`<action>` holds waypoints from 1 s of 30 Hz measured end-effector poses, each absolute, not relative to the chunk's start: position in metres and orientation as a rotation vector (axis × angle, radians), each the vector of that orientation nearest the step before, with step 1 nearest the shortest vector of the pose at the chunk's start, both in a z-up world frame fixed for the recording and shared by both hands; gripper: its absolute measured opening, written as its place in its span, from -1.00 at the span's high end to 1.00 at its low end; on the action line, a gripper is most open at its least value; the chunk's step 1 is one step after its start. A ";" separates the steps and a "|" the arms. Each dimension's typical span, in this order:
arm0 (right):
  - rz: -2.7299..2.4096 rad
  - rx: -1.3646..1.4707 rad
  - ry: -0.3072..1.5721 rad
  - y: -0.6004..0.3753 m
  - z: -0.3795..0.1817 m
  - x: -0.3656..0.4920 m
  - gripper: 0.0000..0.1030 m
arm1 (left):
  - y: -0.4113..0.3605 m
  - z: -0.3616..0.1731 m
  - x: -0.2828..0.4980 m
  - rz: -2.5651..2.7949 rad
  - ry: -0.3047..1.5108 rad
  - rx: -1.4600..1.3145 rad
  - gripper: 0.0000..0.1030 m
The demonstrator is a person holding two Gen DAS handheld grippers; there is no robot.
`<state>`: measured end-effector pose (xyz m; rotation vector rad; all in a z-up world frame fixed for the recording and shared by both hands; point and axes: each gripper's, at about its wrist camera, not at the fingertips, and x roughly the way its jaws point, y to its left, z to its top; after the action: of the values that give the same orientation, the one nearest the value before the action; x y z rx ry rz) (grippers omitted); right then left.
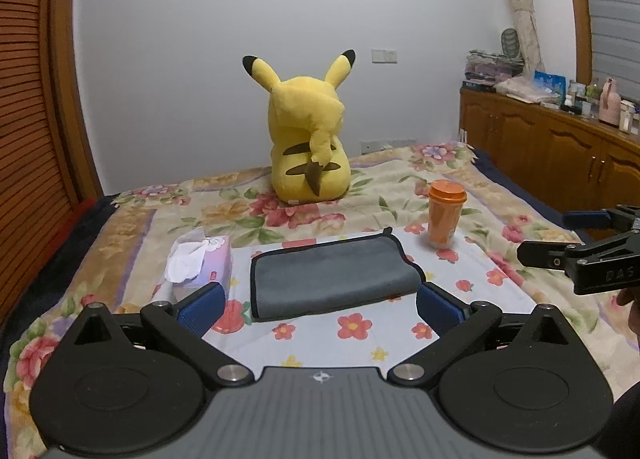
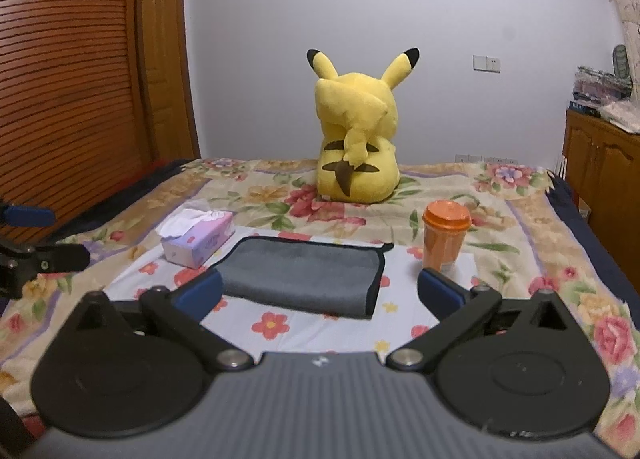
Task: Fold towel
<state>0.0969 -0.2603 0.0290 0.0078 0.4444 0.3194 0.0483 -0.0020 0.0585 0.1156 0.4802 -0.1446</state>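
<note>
Left wrist view: my left claw (image 1: 318, 309) fills the near edge, its two blue-padded fingers (image 1: 200, 309) spread wide apart and holding nothing. Between and just beyond them lies the grey towel (image 1: 334, 273), already folded over, with a dark trim along its edges, flat on the flowered bedspread (image 1: 360, 195). A lilac tissue box (image 1: 202, 261) sits just left of the towel, a white tissue sticking out of its top. An orange lidded cup (image 1: 445, 215) stands upright to the far right of the towel, apart from it. Farther back, a yellow plush toy (image 1: 308, 135) sits on the bed with its back to me. At the right edge my right claw (image 1: 560, 237) shows from the side, above the bed, its jaws parted and empty. A wooden cabinet (image 1: 560, 147) with clutter on top runs along the right wall.

Right wrist view: my right claw (image 2: 320, 293) is also spread wide, blue pads (image 2: 440, 291) well apart, gripping nothing. The towel (image 2: 304, 277) lies just ahead, nearer my left finger, its trimmed side edge toward the right. The tissue box (image 2: 198, 239) is far left of it, the orange cup (image 2: 446, 235) far right, the plush toy (image 2: 358, 131) behind. My left claw (image 2: 36, 239) pokes in at the left edge. A slatted wooden door (image 2: 72, 71) covers the left wall.
</note>
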 end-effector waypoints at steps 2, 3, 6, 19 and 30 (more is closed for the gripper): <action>0.322 0.023 0.445 -0.260 0.026 0.094 -1.00 | -0.001 0.052 0.046 -0.140 0.484 0.104 -1.00; 0.323 0.027 0.446 -0.260 0.025 0.092 -1.00 | -0.001 0.050 0.045 -0.140 0.489 0.101 -1.00; 0.327 0.026 0.446 -0.256 0.022 0.087 -1.00 | -0.001 0.043 0.043 -0.131 0.492 0.099 -1.00; 0.327 0.000 0.474 -0.245 -0.003 0.073 -1.00 | -0.001 0.007 0.032 -0.099 0.539 0.086 -1.00; 0.294 -0.004 0.525 -0.248 -0.029 0.071 -1.00 | -0.002 -0.027 0.028 -0.093 0.596 0.076 -1.00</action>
<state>0.0714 -0.2479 -0.0286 -0.0040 0.5252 0.2940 0.0277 -0.0022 -0.0269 0.0762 0.5957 -0.0926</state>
